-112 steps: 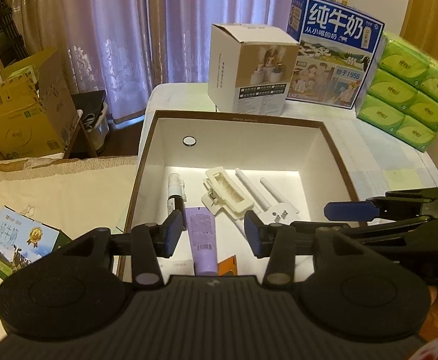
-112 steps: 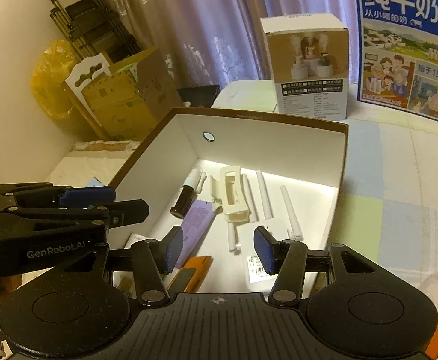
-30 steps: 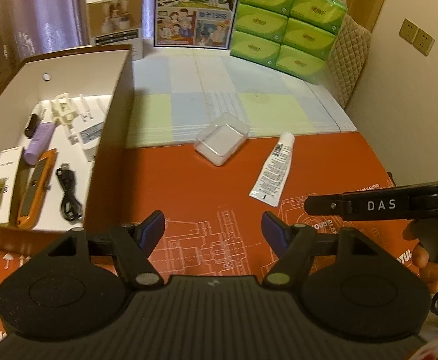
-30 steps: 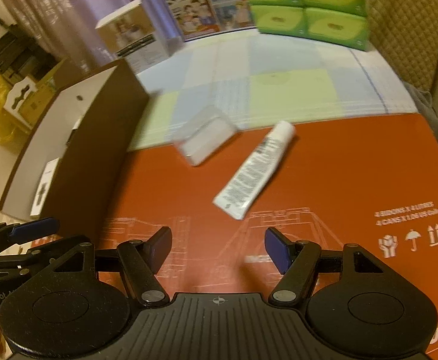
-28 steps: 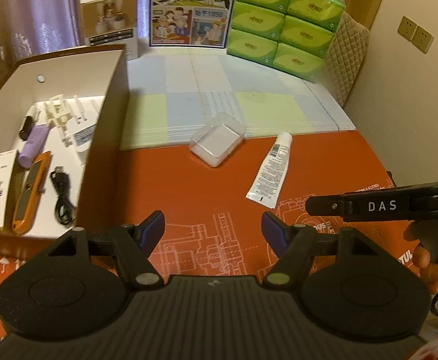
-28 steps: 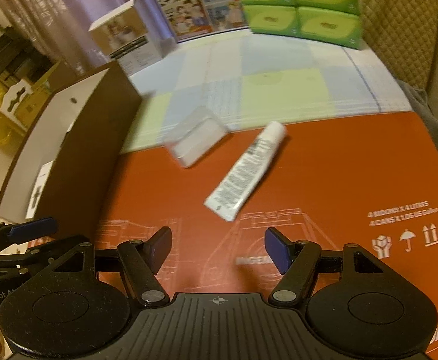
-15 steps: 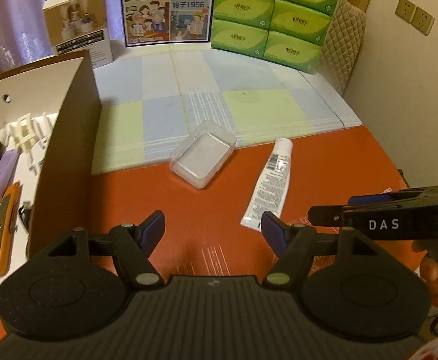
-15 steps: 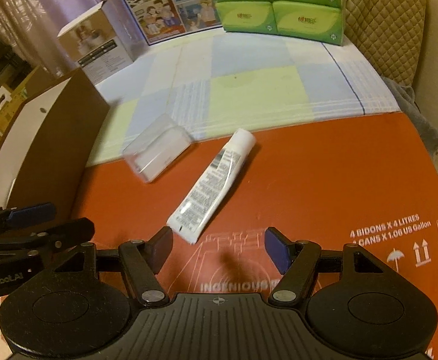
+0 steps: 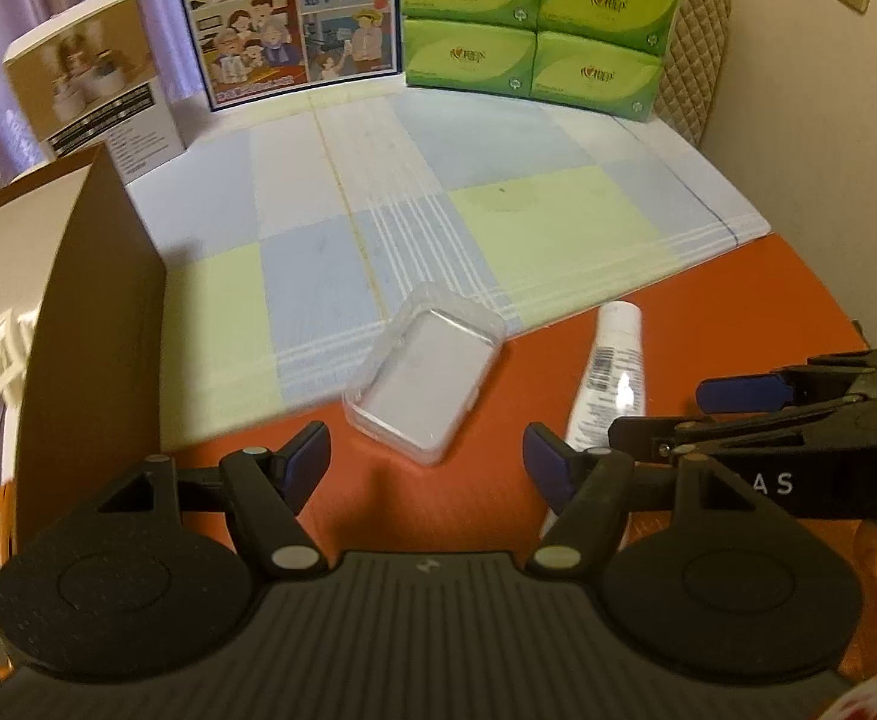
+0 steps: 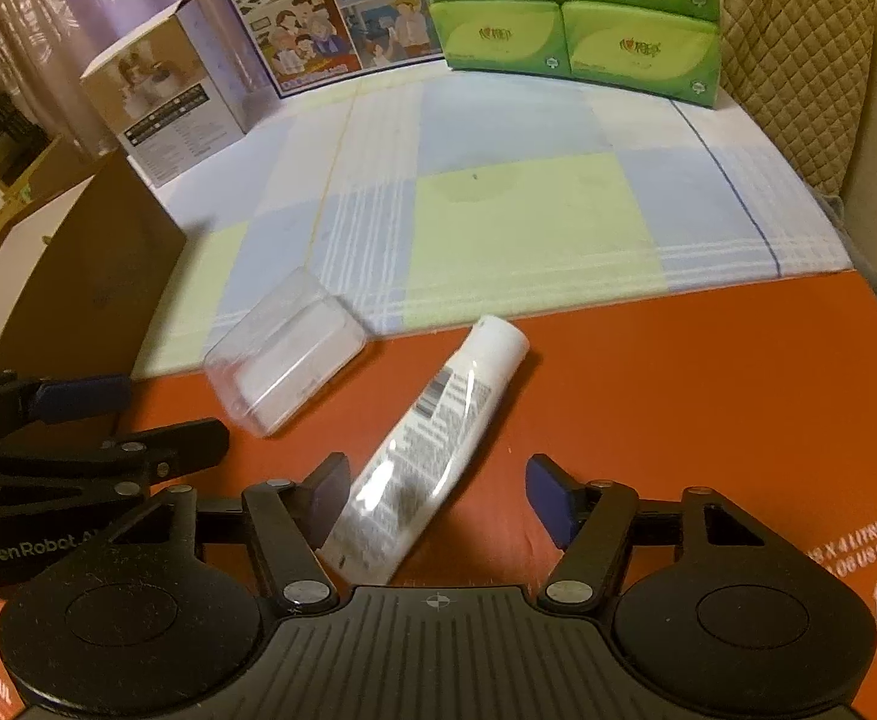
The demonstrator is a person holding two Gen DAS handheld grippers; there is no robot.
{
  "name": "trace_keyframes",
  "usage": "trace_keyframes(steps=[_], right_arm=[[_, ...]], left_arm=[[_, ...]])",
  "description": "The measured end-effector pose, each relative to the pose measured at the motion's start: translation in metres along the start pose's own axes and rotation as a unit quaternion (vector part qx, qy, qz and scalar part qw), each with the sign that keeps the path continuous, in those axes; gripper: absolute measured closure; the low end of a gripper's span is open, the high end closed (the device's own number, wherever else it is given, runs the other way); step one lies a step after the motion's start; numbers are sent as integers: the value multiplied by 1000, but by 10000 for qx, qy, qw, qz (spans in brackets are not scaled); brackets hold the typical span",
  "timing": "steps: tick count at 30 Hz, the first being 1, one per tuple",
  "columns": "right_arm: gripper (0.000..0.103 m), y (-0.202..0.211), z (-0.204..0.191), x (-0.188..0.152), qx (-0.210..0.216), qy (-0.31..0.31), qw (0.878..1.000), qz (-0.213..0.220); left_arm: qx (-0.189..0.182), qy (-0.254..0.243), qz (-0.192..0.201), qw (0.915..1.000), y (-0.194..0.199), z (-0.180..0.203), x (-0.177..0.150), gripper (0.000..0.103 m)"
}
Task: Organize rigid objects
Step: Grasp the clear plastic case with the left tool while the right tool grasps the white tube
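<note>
Only right view shows tube (image 10: pixel 423 447) between closing right gripper (image 10: pixel 435 495) jaws, unpinched — left gripper (image 9: pixel 426 459) spread, case (image 9: pixel 423 375) just ahead.

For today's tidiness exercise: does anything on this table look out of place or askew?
Two things lie loose outside the brown storage box: a clear plastic case, set crooked across the edge of the checked cloth and the orange mat, and a white printed tube lying diagonally on the mat. Nothing looks spilled or damaged.
</note>
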State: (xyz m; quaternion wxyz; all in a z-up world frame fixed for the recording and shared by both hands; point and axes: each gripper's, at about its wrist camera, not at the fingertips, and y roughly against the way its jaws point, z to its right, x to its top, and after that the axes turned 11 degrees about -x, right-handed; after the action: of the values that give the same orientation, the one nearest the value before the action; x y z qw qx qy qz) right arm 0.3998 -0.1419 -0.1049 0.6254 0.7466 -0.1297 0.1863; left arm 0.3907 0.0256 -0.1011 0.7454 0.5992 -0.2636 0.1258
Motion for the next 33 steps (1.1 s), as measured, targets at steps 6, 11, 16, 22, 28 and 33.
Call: trace_keyframes(steps=[6,11,16,22,28,33], right_arm=[[49,-18,-4,10,-29,-44,10000,-65],[52,-29,-7,18,-110,-142,9997,-133],[57,-38,-11,23,-310,-128,9993,-175],[61,-43,-14,28,-424,1,9991,-47],[65,-47,-23,28,-516,428,9977,132],[66,-46,-30,24,-478,929,9942,272]], left_arm=[[-37,-307,-152,9994,-19,-11,12,35],[-48,-530,-207,9984,-33,-15,15,35],[-102,-675,-194,9975,-45,-17,17,35],[-172,-696,-156,9973,-55,-21,19,37],[-207,-645,-214,9975,-61,-22,16,47],[-49,-433,-234,9988,-55,-20,8,51]])
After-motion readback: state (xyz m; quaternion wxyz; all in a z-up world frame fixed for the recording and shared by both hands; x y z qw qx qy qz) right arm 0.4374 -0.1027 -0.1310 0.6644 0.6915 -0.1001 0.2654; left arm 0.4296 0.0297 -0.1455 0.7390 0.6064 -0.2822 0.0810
